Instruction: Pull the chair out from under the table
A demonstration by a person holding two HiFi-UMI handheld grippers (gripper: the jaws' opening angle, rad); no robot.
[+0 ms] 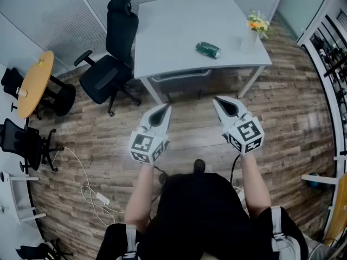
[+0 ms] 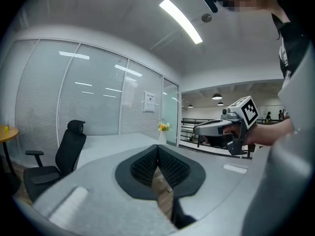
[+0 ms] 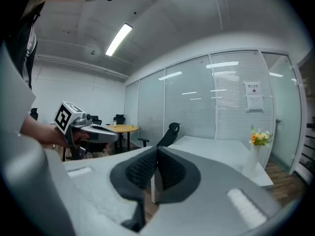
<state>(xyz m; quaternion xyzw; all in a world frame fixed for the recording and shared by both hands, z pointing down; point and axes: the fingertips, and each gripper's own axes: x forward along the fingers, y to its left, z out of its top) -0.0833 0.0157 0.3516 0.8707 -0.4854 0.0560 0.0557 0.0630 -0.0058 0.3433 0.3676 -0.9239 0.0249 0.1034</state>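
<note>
A black office chair point(image 1: 111, 58) with a tall headrest stands at the left side of the pale grey table point(image 1: 179, 20), its seat beside the near left corner. Both grippers hover over the wooden floor in front of the table, well short of the chair. My left gripper point(image 1: 164, 108) is shut with nothing in it. My right gripper point(image 1: 217, 101) is also shut and empty. The left gripper view has the chair point(image 2: 61, 156) far off to the left of the closed jaws of the left gripper point(image 2: 157, 149). In the right gripper view the chair point(image 3: 170, 133) shows just beyond the right gripper point(image 3: 157, 151).
A green can point(image 1: 208, 49) lies on the table beside a vase of flowers point(image 1: 252, 32). A round wooden table point(image 1: 35, 83) and other black chairs point(image 1: 21, 142) stand at the left. A cable with a power strip point(image 1: 100, 198) lies on the floor. Dark shelving point(image 1: 331, 47) lines the right.
</note>
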